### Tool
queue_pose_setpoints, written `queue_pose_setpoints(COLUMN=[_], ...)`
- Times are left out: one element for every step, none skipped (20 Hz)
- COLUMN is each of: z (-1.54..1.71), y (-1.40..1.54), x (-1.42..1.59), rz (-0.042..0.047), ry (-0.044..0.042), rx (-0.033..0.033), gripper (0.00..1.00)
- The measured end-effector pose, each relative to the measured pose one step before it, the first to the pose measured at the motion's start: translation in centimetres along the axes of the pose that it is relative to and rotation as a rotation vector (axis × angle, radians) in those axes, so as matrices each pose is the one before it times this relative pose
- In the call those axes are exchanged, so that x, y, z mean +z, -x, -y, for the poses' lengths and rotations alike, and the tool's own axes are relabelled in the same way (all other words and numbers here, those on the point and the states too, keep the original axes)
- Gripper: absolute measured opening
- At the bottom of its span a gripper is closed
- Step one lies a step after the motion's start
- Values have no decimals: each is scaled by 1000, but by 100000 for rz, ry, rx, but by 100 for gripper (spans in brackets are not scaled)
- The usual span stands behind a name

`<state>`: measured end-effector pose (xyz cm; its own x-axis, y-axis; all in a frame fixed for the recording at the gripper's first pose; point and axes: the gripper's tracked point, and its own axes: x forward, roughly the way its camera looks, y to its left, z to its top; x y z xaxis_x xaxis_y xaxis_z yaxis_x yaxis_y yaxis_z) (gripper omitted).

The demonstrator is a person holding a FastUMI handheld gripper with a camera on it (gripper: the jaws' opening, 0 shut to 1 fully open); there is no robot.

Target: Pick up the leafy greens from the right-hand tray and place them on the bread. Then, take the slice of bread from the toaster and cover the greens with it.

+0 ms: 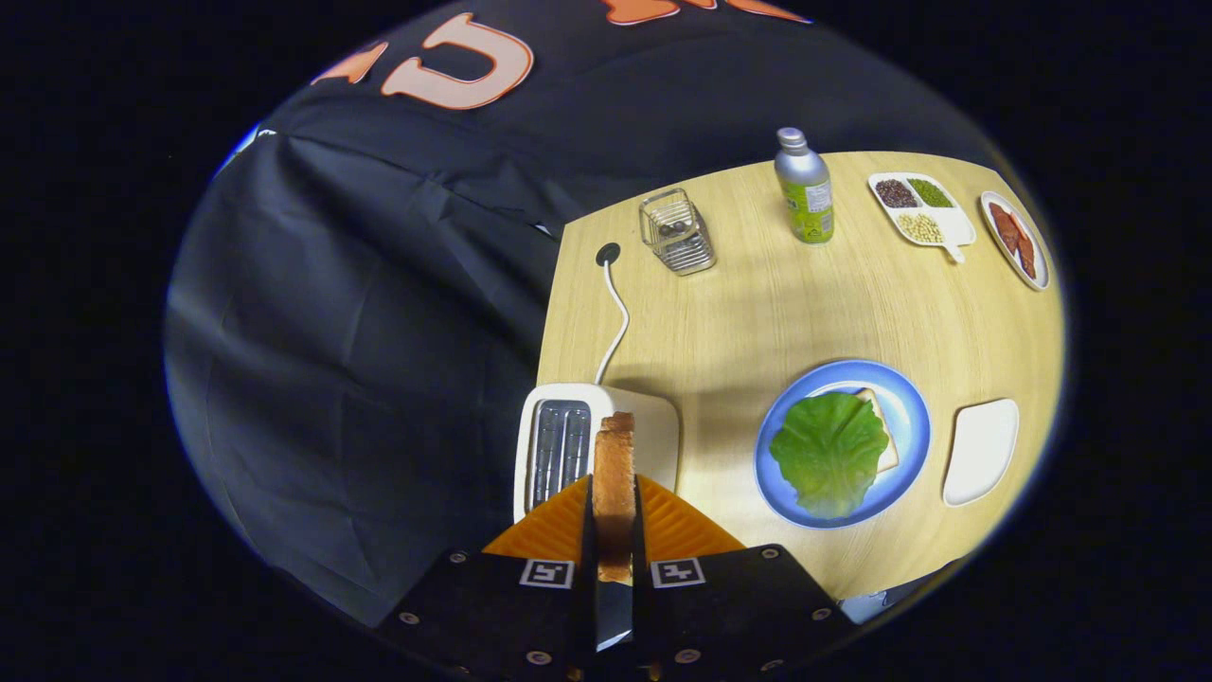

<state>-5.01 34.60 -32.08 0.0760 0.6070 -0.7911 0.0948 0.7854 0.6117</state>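
Gripper (614, 530) closed on a toast slice (614, 474), both ribbed fingers pressing its flat faces; slice stands on edge, browned crust up, long axis pointing ahead. Just beyond: smooth white toaster (653, 426) on the wood-grain counter (757, 303). Ahead-right: crinkled lettuce (829, 453) covering bread (884, 445) on a round blue plate (909, 407). Right again, a rounded white tray (981, 450).

The toast (614, 493) is brown. The leaf (829, 453) is green, on a blue plate (911, 417). The toaster (653, 426) and tray (981, 451) are white, the table (757, 303) pale wood.
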Motion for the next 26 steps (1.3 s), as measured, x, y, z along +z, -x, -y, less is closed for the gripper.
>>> queue_pose_setpoints(z=[970, 800, 802, 896, 1008, 1046, 1004, 1027, 1019, 1050, 1056, 699, 570, 490, 403, 407, 376, 484, 579, 597, 565, 461, 403, 365, 679, 770], y=[61, 135, 133, 36, 21, 25, -113, -232, -337, -448, -349, -530, -216, -304, -233, -259, -278, -354, -247, -336, -435, -292, -76, -282, -230, -262], x=[-82, -24, -117, 8, -191, -62, -145, -130, -158, -68, 10, -166, -171, -145, -188, 93, 124, 49, -200, -27, -23, -65, 136, 198, 140, 199], rz=[-129, -131, -143, -308, -233, -328, -371, -741, -859, -648, -482, -599, -784, -811, -557, 60, 504, -8, -769, -591, -310, -152, 582, 776, 1069, 1138], ry=[-423, -350, -620, -229, -209, -178, -643, -623, -1064, -1190, -1088, -620, -377, -271, -114, 473, 1059, 938, 645, 614, 582, 399, -68, -63, 570, 1786], rx=[69, 539, 230, 67, -496, -686, -767, -373, -528, -804, -1056, -276, 182, 555, 631, 632, 402, 63, -213, -665, -667, 146, 540, 192, -1386, -2241], gripper=[15, 15, 15, 15, 15, 15, 15, 15, 16, 15, 16, 15, 15, 15, 15, 15, 15, 15, 15, 15, 16, 15, 15, 15, 16, 16])
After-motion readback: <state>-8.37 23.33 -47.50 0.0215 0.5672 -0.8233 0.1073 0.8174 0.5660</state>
